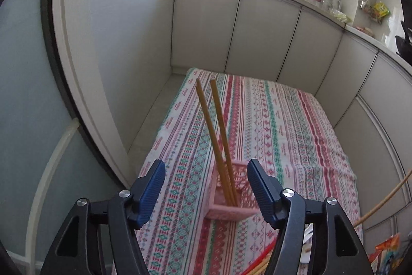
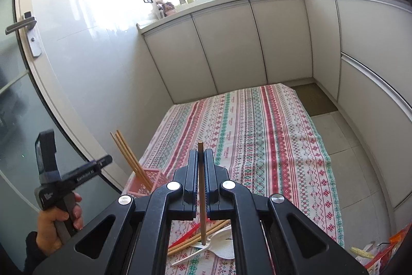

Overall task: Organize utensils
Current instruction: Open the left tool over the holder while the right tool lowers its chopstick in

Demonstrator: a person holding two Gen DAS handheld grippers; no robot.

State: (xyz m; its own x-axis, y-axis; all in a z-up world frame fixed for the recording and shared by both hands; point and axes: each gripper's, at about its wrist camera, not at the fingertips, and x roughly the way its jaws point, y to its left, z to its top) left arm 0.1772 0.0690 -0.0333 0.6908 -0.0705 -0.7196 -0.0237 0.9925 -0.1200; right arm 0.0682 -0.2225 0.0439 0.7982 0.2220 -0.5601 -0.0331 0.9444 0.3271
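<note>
Left wrist view. Small kitchen, pale flat cabinet doors (image 1: 267, 35) curving round, bright window above the sink. The surface (image 1: 296, 125) wears a woven-look cloth, striped lengthwise in red, teal and white with small geometric motifs. My left hand-held gripper (image 1: 206, 187) stands open, its ribbed blue pads (image 1: 152, 193) apart with nothing pressed between them. Between and just beyond them sits a pink basket (image 1: 231, 200), square, plastic, lattice-walled. Two chopsticks (image 1: 213, 133) stand in it, thin, straight, tan wood, leaning away from me and spreading slightly at their square tops. At the bottom edge, red and tan sticks (image 1: 260, 262) poke out from behind the right finger.

Right wrist view. Same cloth-covered surface (image 2: 270, 135), grey tiled floor to its right, frosted glass door with a metal lever handle (image 2: 20, 26) on the left. My right hand-held gripper (image 2: 201, 159) is closed on a single brown chopstick (image 2: 201, 187), round, held near upright, its top poking just above the pads and its lower end over the pile. Below lie loose utensils (image 2: 206, 244): tan chopsticks, a red stick, white plastic spoons, overlapping on the cloth. Left, the pink basket (image 2: 146, 183) sits near the surface's edge with tan sticks leaning out. My left hand (image 2: 58, 228) grips the other tool's black handle beside it.
</note>
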